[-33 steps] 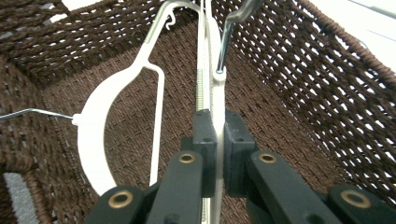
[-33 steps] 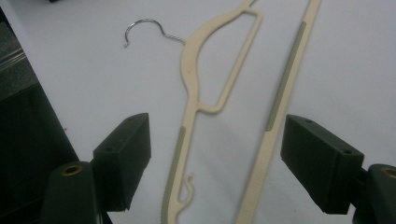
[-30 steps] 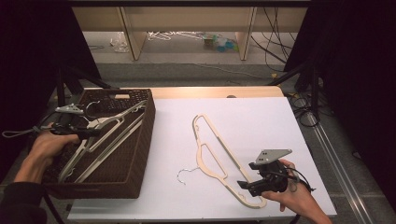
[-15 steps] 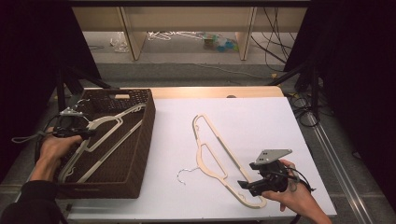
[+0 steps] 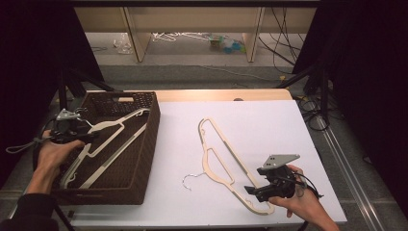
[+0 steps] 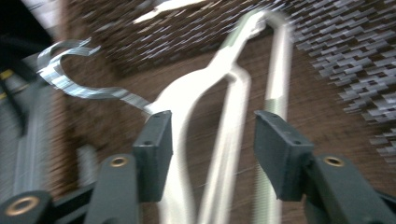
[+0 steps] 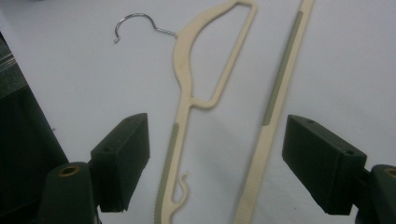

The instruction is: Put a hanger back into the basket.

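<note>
Left hand-held gripper point(image 5: 72, 131) open over wicker basket point(image 5: 144, 144) holding cream hanger point(image 5: 103, 139); right point(image 5: 262, 188) open.

Light falls from overhead onto the white table top point(image 5: 269, 130), which glows bright and even, while the room to both sides drops into near black. The far floor is paler and slightly soft. Shadows under the cream plastic hanger point(image 5: 226, 159) are faint. The left gripper view is smeared with motion blur across the dark brown woven basket point(image 6: 327, 56). The right gripper view is sharp, with mild glare.
</note>
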